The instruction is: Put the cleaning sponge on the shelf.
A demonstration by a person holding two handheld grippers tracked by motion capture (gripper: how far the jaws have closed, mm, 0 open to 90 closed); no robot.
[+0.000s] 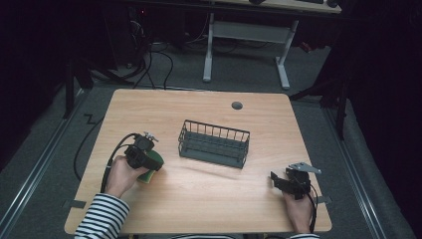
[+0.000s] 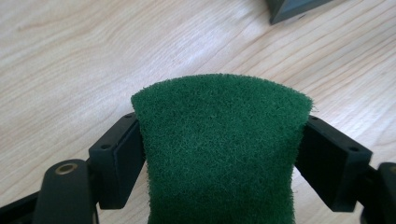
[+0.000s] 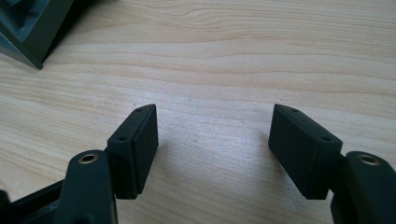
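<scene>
The left gripper (image 2: 219,140) is clenched on a green sponge (image 2: 219,149), its two black jaws pressing the sides so hard that the pad bows upward between them. In the high view the sponge (image 1: 152,167) sits low at the left of the table (image 1: 209,199), just beside the person's left hand (image 1: 121,174), with a yellow underside showing beneath the green. The wire basket (image 1: 214,143) stands at the middle of the table, near the sponge but apart from it. The right gripper (image 3: 212,140) is released, jaws spread wide over bare wood, holding nothing; it rests near the table's right front corner (image 1: 293,183).

The likely aim is to carry the sponge into the basket. The risk lies in the grip: a soft, bowed pad can spring out or twist once lifted, since the jaws hold it by squeeze alone. Too low a carry could snag the sponge on the basket's rim and push the light basket across the table, with the right gripper too far off to steady it.
</scene>
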